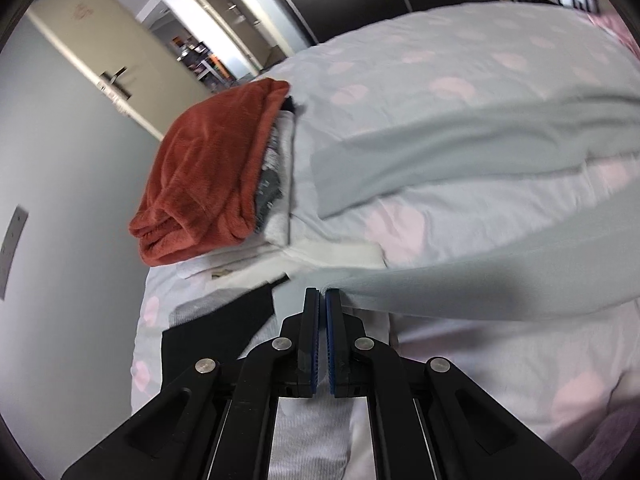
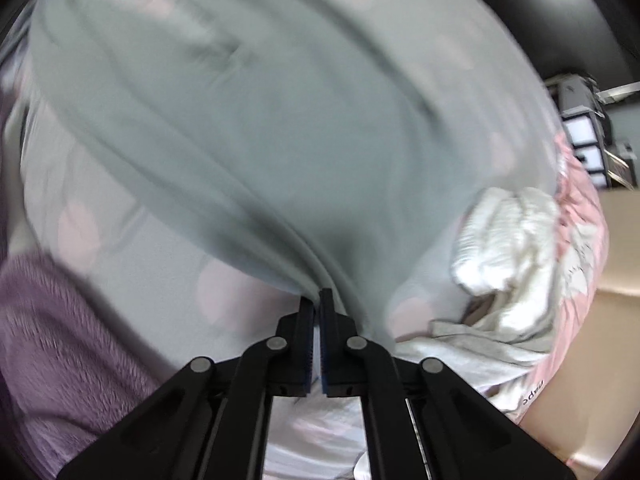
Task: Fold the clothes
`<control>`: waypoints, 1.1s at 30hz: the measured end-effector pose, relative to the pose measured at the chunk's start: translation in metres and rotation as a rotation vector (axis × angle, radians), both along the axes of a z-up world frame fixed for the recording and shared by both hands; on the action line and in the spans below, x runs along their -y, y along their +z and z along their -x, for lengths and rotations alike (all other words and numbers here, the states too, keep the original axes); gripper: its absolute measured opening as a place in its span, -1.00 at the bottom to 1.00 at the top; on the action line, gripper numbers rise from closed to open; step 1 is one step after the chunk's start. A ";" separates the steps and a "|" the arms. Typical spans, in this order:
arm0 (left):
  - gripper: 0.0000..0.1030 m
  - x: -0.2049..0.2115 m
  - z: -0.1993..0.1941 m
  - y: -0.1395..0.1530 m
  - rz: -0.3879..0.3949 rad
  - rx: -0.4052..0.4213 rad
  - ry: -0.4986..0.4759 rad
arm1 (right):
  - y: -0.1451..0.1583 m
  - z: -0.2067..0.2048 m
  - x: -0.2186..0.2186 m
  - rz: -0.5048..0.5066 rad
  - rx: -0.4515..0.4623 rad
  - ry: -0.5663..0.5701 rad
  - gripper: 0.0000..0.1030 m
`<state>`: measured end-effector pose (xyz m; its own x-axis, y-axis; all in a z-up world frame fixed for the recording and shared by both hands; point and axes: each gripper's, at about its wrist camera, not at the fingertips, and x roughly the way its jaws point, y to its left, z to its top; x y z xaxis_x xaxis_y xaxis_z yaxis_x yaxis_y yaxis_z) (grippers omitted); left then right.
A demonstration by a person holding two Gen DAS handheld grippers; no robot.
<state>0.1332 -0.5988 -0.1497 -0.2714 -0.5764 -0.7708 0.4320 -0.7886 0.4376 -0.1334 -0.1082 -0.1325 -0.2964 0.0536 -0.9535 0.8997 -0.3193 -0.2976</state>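
**Grey garment pinched at both ends, fold only starting**

Both tools are pressed together on the same pale grey garment (image 1: pixel 460 168). The left gripper (image 1: pixel 322 292) has a thin edge of the cloth nipped between its blue pads, and the fabric runs away from it in a taut band across the bed (image 1: pixel 400 60). The right gripper (image 2: pixel 316 294) pinches another gathered edge, with the cloth fanning out from its tips in long folds; that view is blurred, so exactly which part of the garment it holds I cannot tell.

The garment lies spread over the middle of the bed, partly lifted off the pink-spotted cover where the tools pull it up.

Some work looks finished already: at the bed's left edge a stack of folded pieces sits with a rust-red fleece (image 1: pixel 208 164) on top, and a black piece (image 1: pixel 224 328) lies flat near the left tool. More remains, I'd say. A crumpled white garment (image 2: pixel 508 236) waits near the bed's right edge, and a purple fleece (image 2: pixel 60 340) sits at the near left. The grey piece itself shows no finished fold yet.
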 end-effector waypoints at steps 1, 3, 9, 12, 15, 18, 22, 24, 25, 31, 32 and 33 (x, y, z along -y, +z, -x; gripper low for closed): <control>-0.94 0.004 0.005 0.004 -0.006 -0.009 0.015 | 0.005 0.009 0.002 0.024 -0.018 -0.023 -0.97; -0.94 0.013 0.018 0.011 -0.016 -0.024 0.043 | 0.014 0.020 0.010 0.060 -0.060 -0.060 -0.97; -0.94 0.036 0.071 0.016 -0.008 0.025 0.080 | 0.013 0.073 0.041 0.076 -0.121 -0.103 -0.97; -0.94 0.051 0.099 0.010 -0.008 0.062 0.094 | -0.002 0.100 0.050 0.068 -0.132 -0.116 -0.97; -0.94 0.064 0.125 0.002 -0.011 0.092 0.107 | -0.019 0.129 0.058 0.065 -0.129 -0.134 -0.97; -0.94 0.075 0.149 -0.012 -0.016 0.124 0.116 | -0.034 0.157 0.066 0.073 -0.106 -0.164 -0.97; -0.93 0.087 0.182 -0.037 -0.023 0.166 0.131 | -0.061 0.186 0.077 0.077 -0.070 -0.191 -0.97; -0.87 0.093 0.196 -0.049 -0.026 0.176 0.146 | -0.071 0.193 0.081 0.089 -0.051 -0.210 -0.96; -0.85 0.094 0.201 -0.055 -0.024 0.183 0.150 | -0.076 0.196 0.081 0.099 -0.039 -0.222 -0.96; -0.46 0.103 0.216 -0.082 -0.024 0.230 0.166 | -0.088 0.221 0.071 0.223 0.058 -0.368 -0.72; -0.31 0.105 0.214 -0.082 -0.019 0.223 0.185 | -0.087 0.227 0.064 0.260 0.083 -0.421 -0.64; -0.10 0.107 0.211 -0.081 -0.015 0.212 0.205 | -0.085 0.232 0.057 0.296 0.108 -0.475 -0.62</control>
<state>-0.0775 -0.7059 -0.2310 0.0172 -0.5905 -0.8069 0.4831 -0.7016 0.5238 -0.3655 -0.1649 -0.2176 -0.2053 -0.1165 -0.9717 0.6572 -0.7521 -0.0487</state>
